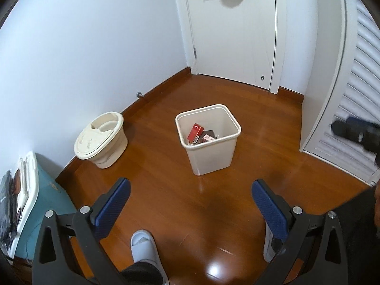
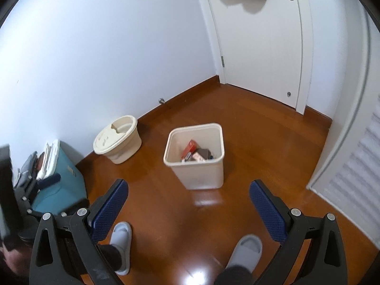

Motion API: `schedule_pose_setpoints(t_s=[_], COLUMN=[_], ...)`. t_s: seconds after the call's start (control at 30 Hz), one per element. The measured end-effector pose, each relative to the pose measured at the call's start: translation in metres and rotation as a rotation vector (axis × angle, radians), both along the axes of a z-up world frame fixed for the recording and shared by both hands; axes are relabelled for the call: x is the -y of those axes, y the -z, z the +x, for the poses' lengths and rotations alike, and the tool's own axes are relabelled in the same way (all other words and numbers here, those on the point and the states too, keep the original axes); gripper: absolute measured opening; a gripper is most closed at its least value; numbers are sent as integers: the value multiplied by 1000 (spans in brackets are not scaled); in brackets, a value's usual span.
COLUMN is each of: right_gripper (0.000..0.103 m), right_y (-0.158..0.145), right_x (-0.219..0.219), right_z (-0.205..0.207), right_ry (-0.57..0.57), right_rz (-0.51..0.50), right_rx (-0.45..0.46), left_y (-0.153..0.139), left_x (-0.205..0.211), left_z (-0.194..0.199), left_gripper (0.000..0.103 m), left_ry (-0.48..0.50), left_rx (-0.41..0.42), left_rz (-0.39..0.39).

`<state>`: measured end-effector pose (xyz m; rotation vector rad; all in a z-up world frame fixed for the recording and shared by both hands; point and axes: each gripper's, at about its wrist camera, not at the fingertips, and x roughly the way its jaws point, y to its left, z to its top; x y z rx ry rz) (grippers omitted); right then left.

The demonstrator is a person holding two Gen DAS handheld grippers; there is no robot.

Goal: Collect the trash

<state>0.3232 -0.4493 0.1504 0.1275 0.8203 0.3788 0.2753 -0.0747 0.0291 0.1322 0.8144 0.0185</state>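
both claws [image 1: 191, 204] [image 2: 188, 203] spread empty, trash bin [image 1: 209, 140] [image 2: 194, 156] ahead, apart

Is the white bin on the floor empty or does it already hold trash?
Holds trash. The white bin stands upright, with a red box and darker packets on its bottom.

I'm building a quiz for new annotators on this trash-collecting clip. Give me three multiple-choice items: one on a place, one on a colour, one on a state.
1. Where does the waste bin stand?
A. on the wooden floor
B. on a shelf
C. on the blue cooler box

2. What colour is the box lying in the bin?
A. green
B. red
C. yellow

3. How are the left hand-held gripper and right hand-held gripper?
A. both open, empty
B. both shut
C. one holds trash

Key: A, the bin sits on floorboards; B, a red box shows inside; A, only floor shows between each pair of pads.
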Motion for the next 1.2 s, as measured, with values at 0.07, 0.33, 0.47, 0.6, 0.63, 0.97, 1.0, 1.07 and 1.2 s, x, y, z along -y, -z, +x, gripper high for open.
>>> schedule_pose_setpoints(t_s=[0.07,0.33,0.47,0.6,0.63,0.97,1.0,1.07,1.2], right_gripper=[103,103,103,103,103,103,103,103,103], right_y=[8,36,42,43,44,50,51,52,53], right_x=[-3,-46,-60,-67,-69,-82,-83,-83,-86], right_z=[-29,-73,-72,-73,-73,-75,-75,-74,-75], right_ry=[-3,-87,-86,-93,-95,-110,-111,-117,-116], right_rz=[7,-18,-39,-59,-68,-158,-168,-183,-199], right_rx=[6,62,50,64,65,83,84,86,86], left_y=[6,21,19,19,19,16,16,15,15], left_x=[-5,-30,-40,-45,-45,-49,-50,-51,-52], left_z=[-22,-62,-65,-67,-67,-73,-73,-74,-75], left_gripper=[103,103,103,103,103,103,103,103,103], left_ry=[-10,-52,-82,-105,-108,-108,-109,-109,-102], left_rx=[7,3,11,8,12,24,25,28,27], left_rz=[-19,-95,-112,-125,-123,-135,-136,-131,-128])
